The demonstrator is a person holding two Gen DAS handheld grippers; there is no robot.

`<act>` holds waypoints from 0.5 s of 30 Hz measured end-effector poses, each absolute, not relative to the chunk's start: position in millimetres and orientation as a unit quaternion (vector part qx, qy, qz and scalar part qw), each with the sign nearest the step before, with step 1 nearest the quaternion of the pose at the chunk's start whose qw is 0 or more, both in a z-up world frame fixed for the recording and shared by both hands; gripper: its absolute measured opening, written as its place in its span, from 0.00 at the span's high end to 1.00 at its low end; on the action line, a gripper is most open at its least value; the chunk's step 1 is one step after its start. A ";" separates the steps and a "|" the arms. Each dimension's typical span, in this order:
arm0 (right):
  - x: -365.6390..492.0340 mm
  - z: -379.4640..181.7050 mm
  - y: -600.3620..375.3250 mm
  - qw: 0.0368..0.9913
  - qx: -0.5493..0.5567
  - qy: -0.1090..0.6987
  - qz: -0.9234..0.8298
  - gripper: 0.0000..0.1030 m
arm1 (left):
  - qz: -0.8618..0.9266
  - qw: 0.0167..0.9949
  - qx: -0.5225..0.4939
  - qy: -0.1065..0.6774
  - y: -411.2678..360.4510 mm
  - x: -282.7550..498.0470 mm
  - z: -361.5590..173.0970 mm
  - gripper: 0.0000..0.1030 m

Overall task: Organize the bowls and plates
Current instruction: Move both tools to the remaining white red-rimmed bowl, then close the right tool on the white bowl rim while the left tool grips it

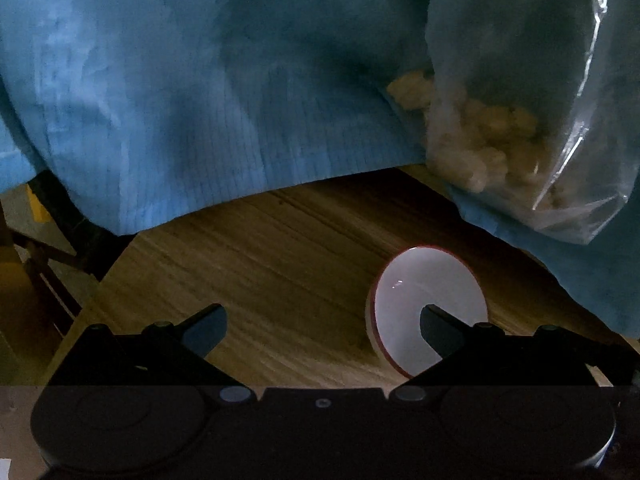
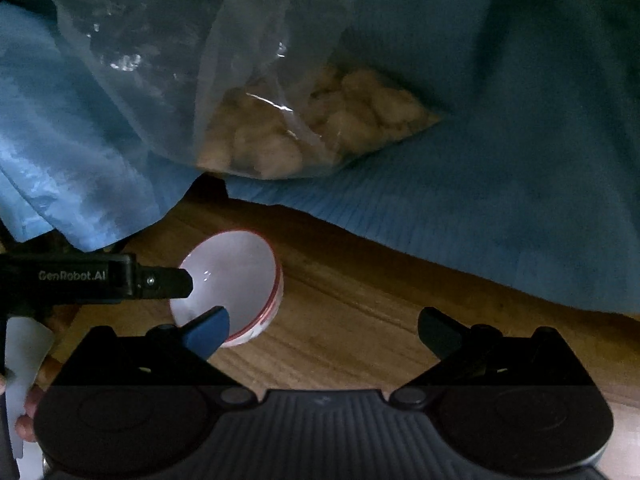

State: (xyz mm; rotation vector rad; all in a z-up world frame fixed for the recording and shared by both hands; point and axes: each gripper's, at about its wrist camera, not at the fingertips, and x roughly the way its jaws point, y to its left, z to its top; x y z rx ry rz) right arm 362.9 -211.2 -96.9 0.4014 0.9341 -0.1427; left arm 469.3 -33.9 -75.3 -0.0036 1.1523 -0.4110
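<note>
Dim scene, low light in both cams.

Left gripper (image 1: 323, 322): fingers spread wide, nothing between them. Right-side fingertip (image 1: 434, 320) overlaps the bowl (image 1: 424, 292) in frame; contact vs just in front, can't tell from the left wrist cam. Right wrist cam shows the left gripper's finger (image 2: 168, 282) coming in from the left edge w/ its tip at the bowl's left rim, touching or v. close, can't confirm.

Right gripper (image 2: 323, 322): also spread wide, empty. Its left fingertip (image 2: 212, 330) overlaps the bowl's near rim in frame; contact unclear. Other finger well apart from the bowl, over bare wood.

Bowl: white inside, red rim line, tilted w/ mouth facing the cams rather than straight up. Sits on wooden tabletop (image 1: 260, 264), in the bare strip near the cloth edge. Only one bowl seen; no plates in either cam.

Blue cloth (image 1: 200, 100) covers the far part of the table, hangs/folds across upper half of both frames. Clear plastic bag (image 2: 280, 92) w/ pale lumpy contents lies on the cloth, just beyond the bowl, not touching it as far as visible.

Dark frame/legs, looks like a chair (image 1: 52, 216), past the table's left corner in the left wrist cam. Bit of a person's hand (image 2: 28, 420) at lower-left of the right wrist cam.
</note>
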 end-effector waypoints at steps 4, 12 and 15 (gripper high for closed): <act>367.9 -99.6 -211.6 0.870 0.190 0.450 -0.068 0.01 | -0.192 0.817 0.005 0.543 -37.7 473.2 -78.7 0.01; 372.8 -105.0 -209.6 0.870 0.179 0.455 -0.069 0.02 | -0.183 0.817 0.012 0.547 -41.1 475.4 -84.4 0.01; 374.8 -106.3 -208.4 0.870 0.177 0.455 -0.069 0.03 | -0.182 0.817 0.014 0.548 -41.9 477.2 -87.3 0.01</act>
